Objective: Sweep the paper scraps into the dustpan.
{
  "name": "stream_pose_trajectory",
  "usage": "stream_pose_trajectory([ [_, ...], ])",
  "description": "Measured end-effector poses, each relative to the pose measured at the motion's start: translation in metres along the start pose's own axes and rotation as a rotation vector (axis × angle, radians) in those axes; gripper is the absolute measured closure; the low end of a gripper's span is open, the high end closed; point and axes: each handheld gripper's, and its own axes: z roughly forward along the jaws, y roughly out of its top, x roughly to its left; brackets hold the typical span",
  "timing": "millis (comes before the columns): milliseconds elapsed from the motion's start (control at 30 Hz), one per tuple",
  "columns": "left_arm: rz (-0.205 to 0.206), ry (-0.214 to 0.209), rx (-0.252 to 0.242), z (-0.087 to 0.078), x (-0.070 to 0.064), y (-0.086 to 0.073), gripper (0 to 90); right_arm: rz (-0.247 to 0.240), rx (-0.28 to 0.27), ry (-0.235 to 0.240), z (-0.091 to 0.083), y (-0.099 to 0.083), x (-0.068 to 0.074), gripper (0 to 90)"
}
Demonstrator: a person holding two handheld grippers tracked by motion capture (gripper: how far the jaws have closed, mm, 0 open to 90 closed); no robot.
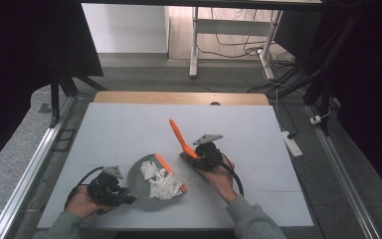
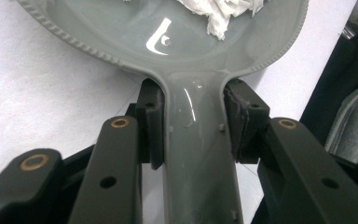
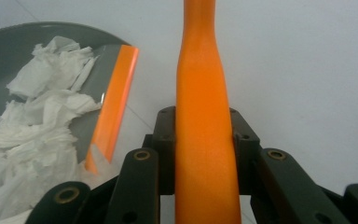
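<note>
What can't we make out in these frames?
- Brush head: below the orange handle in the high view, hidden by the right gripper and hand; cut off by the bottom edge in the right gripper view.
- Dustpan handle end: cut off by the bottom edge in the left gripper view, covered by the left gripper in the high view.
- Paper scraps: too small to count.

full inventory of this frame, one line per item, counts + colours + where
dustpan: 1, grey with orange lip, near-centre of table, handle clamped in left gripper
torn paper: 1 heap, white, inside the dustpan by its lip
brush handle: 1, orange, right of the dustpan, held by right gripper
table: 1, white top, wooden far edge
power strip: 1, white, floor right of table
left gripper: 1, black, near-left
right gripper: 1, black, centre
hands: 2, grey sleeves, bottom edge
</note>
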Motion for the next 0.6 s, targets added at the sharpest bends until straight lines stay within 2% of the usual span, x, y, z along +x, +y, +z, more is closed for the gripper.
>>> stream_pose_trajectory([
  [500,-0.003,0.001,0.000,0.001,0.000,0.001,61.3,-0.025,0.021,0.040,0.008,0.002,0.020,70.2],
  [600,-0.003,0.001,0.001,0.001,0.000,0.001,61.3,-0.025,0.019,0.061,0.009,0.003,0.025,70.2],
])
